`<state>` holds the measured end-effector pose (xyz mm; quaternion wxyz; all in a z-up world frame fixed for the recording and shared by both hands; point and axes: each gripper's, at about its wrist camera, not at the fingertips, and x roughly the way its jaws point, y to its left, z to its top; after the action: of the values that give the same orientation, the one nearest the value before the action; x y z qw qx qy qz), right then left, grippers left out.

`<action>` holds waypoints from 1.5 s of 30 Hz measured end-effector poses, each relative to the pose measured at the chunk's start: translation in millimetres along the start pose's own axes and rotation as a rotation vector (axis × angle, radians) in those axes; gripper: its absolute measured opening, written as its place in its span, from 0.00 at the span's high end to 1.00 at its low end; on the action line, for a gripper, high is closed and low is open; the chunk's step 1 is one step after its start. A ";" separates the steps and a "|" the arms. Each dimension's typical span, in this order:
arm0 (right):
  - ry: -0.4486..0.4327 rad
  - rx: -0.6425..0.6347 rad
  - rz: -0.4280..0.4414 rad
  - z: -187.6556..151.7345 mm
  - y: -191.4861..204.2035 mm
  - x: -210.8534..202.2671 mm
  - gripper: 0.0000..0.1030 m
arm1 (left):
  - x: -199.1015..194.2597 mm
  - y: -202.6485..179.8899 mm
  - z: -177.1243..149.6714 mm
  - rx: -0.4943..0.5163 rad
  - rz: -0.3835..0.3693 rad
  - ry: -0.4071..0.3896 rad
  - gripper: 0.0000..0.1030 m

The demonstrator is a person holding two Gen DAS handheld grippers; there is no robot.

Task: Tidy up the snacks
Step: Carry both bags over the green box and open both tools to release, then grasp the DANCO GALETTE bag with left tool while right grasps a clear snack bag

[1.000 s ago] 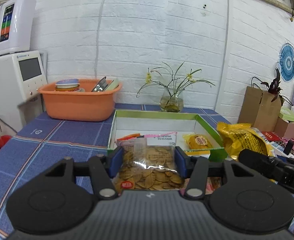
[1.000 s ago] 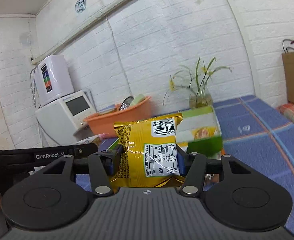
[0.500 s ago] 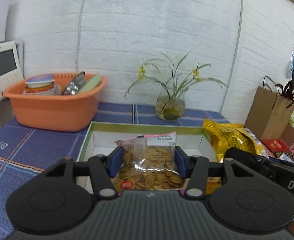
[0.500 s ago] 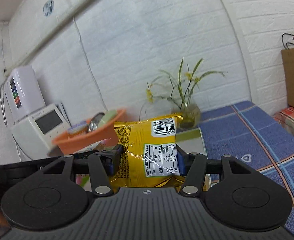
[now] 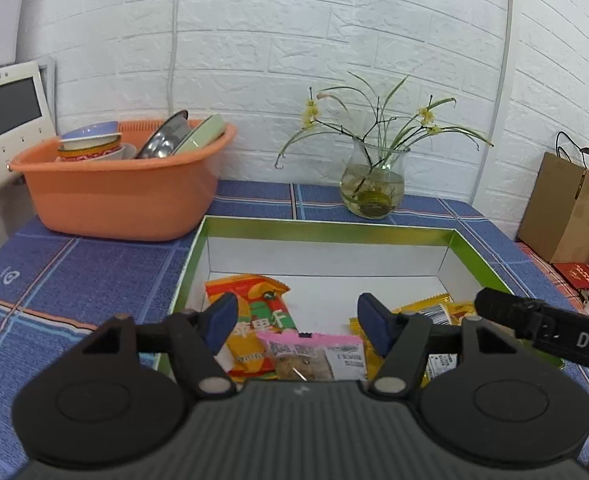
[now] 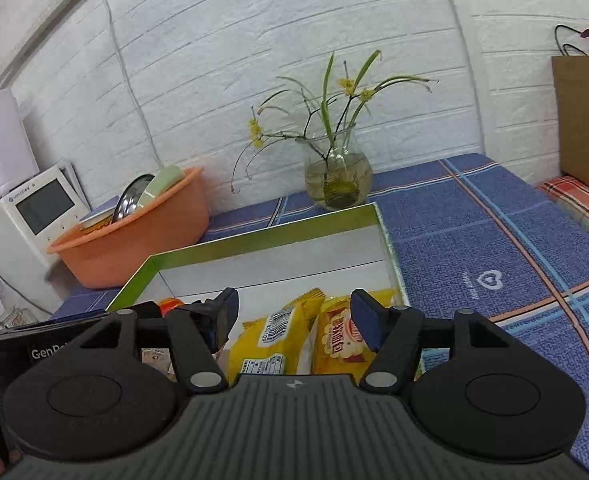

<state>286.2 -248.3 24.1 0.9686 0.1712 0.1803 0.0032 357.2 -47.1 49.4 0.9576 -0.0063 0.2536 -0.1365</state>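
We're now hanging both grippers over the green-rimmed box (image 5: 326,227) with jaws spread and holding nothing; a second ago the left gripper (image 5: 297,322) was pinching the clear bag of chips (image 5: 312,358) and the right gripper (image 6: 294,314) the yellow snack bag (image 6: 272,338). Both bags are now lying inside the box, the clear one beside the orange packet (image 5: 254,316), the yellow one next to a small yellow pack (image 6: 340,340).
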 end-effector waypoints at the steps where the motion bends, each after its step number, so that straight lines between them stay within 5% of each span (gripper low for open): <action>1: -0.007 0.021 0.007 -1.2 -2.5 -10.6 0.01 | -4.5 -1.0 1.3 0.019 0.006 -0.006 0.35; 6: 0.048 0.063 0.205 -22.3 -6.2 -63.8 0.00 | -44.7 -3.8 -6.7 0.078 -0.010 -0.006 0.30; 12: 0.096 0.106 0.315 -43.7 1.0 -88.6 0.00 | -99.3 -3.3 -53.1 0.117 -0.040 0.036 0.23; 17: 0.178 0.170 0.299 -48.1 3.4 -65.4 0.00 | -112.8 -7.0 -90.1 0.103 -0.149 0.081 0.20; 21: 0.288 0.225 0.270 -61.6 5.6 -45.8 0.00 | -97.2 -14.7 -95.7 0.102 -0.150 0.078 0.18; 24: 0.275 0.163 0.274 -66.2 14.6 -46.1 0.07 | -90.9 -8.9 -97.6 0.029 -0.235 0.101 0.23; 25: 0.271 0.122 0.259 -66.7 19.9 -47.2 0.26 | -91.1 -9.2 -99.5 0.017 -0.266 0.100 0.29; 26: 0.255 0.095 0.260 -67.1 23.7 -49.9 0.33 | -92.5 -11.2 -100.5 0.013 -0.284 0.096 0.34; 31: 0.126 0.021 0.270 -62.3 31.4 -79.6 0.44 | -119.6 -11.8 -95.0 0.011 -0.265 0.009 0.48; 38: -0.024 -0.043 0.334 -49.7 43.7 -108.5 0.45 | -164.7 -15.8 -81.2 0.058 -0.251 -0.126 0.53; 45: -0.038 -0.068 0.356 -41.0 47.5 -87.3 0.44 | -153.9 -13.2 -67.8 0.075 -0.219 -0.120 0.54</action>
<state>192.8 -196.0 34.3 0.9612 0.1678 0.1284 0.1775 192.4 -15.2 65.9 0.9500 -0.0064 0.1881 -0.2491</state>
